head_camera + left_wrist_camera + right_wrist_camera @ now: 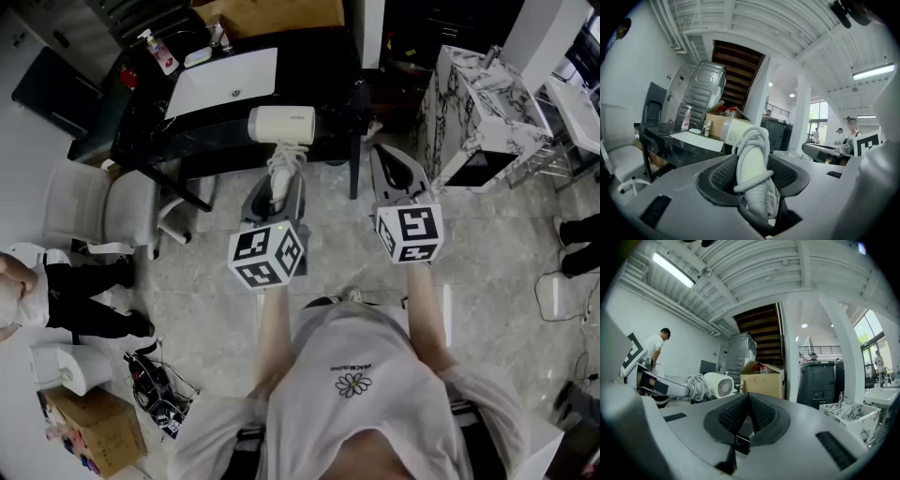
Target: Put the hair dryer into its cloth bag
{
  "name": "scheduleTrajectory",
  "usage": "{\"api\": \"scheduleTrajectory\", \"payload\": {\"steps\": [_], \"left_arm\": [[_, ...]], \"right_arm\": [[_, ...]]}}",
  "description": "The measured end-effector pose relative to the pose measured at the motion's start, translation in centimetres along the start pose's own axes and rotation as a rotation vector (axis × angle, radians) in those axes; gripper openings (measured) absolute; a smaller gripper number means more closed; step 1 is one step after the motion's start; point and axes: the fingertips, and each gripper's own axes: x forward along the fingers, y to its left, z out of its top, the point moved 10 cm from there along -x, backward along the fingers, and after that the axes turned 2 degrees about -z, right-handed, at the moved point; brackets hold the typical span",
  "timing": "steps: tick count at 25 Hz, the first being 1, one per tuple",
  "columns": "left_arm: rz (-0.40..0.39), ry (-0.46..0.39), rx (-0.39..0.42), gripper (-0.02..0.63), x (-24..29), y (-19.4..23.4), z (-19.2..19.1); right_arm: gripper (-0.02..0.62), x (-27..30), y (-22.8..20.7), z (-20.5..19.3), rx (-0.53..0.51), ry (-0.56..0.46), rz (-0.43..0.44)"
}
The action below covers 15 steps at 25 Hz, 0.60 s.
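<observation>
A white hair dryer (281,126) hangs in the air in front of the black table, with its cord wound round the handle. My left gripper (278,184) is shut on that handle, and in the left gripper view the wrapped handle (753,164) sits pressed between the dark pads. My right gripper (382,157) hovers beside it to the right, shut and empty, its pads (761,412) meeting. The right gripper view shows the dryer's grille end (718,385) at left. A flat white rectangle that looks like the cloth bag (225,81) lies on the table.
The black table (150,131) also carries a pump bottle (159,52) and small items. A cardboard box (281,14) stands behind it. There is a white chair (103,206) at left, a marbled cabinet (478,112) at right and a standing person (37,286) at far left.
</observation>
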Motion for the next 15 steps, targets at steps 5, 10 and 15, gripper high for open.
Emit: {"api": "scheduleTrajectory", "payload": {"steps": [5, 10, 15], "left_arm": [[0.001, -0.025, 0.000, 0.207, -0.3, -0.5, 0.4], [0.011, -0.046, -0.003, 0.207, -0.3, -0.9, 0.7], [0.016, -0.054, 0.002, 0.207, -0.6, -1.3, 0.7]], "right_arm": [[0.012, -0.5, -0.3, 0.1, -0.018, -0.012, 0.008], [0.012, -0.7, -0.7, 0.2, -0.025, -0.026, 0.010], [0.012, -1.2, -1.2, 0.2, -0.021, -0.035, 0.013]]}}
